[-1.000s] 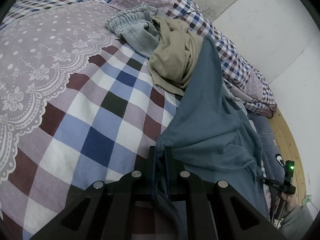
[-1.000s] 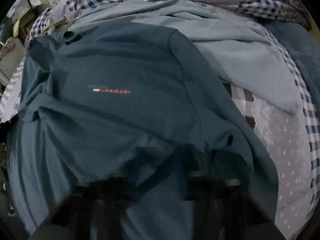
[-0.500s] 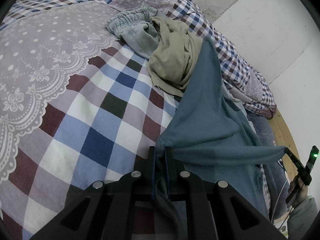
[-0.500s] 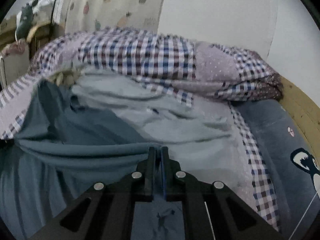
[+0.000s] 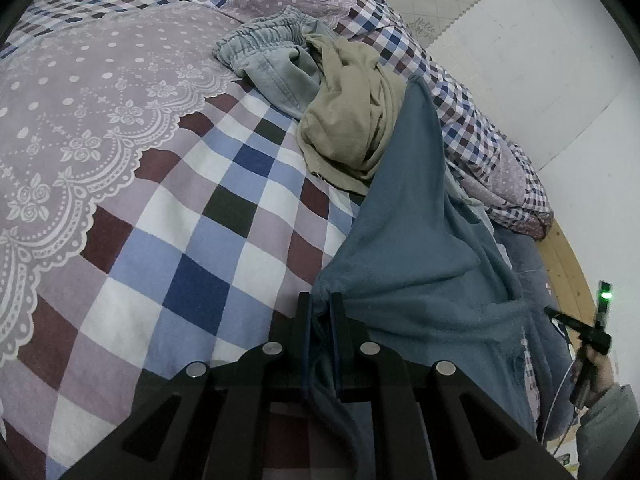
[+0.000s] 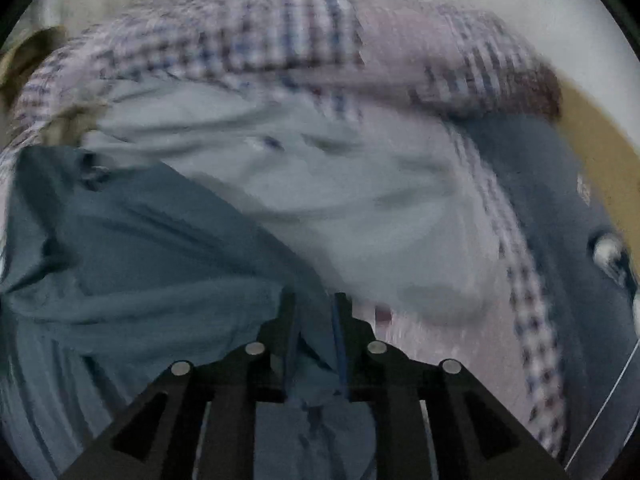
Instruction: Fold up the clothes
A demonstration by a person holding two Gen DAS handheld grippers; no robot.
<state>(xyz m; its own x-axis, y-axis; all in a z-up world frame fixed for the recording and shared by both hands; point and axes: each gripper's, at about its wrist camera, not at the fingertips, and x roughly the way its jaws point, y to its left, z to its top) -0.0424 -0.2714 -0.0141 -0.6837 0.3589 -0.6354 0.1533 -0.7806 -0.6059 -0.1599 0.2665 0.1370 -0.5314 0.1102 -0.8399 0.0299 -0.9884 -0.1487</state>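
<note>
While the right view blurs, each tool — left (image 5: 320,304), seemingly right (image 6: 314,304) — pinches the teal shirt (image 5: 420,248).

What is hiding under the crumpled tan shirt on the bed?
The crumpled tan shirt lies partly over light blue elastic-waist pants and the checkered bedspread. Anything else beneath it is covered.

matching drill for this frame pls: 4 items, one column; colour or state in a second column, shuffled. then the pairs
Items:
1. T-shirt
2. crumpled top
3. elastic-waist trousers
4. left claw

Colour or state:
A. pale grey-blue, by the pillow
B. shut on fabric
C. teal, lifted off the bed
D. beige, in a heap

Pairs: 1-C, 2-D, 3-A, 4-B
</note>
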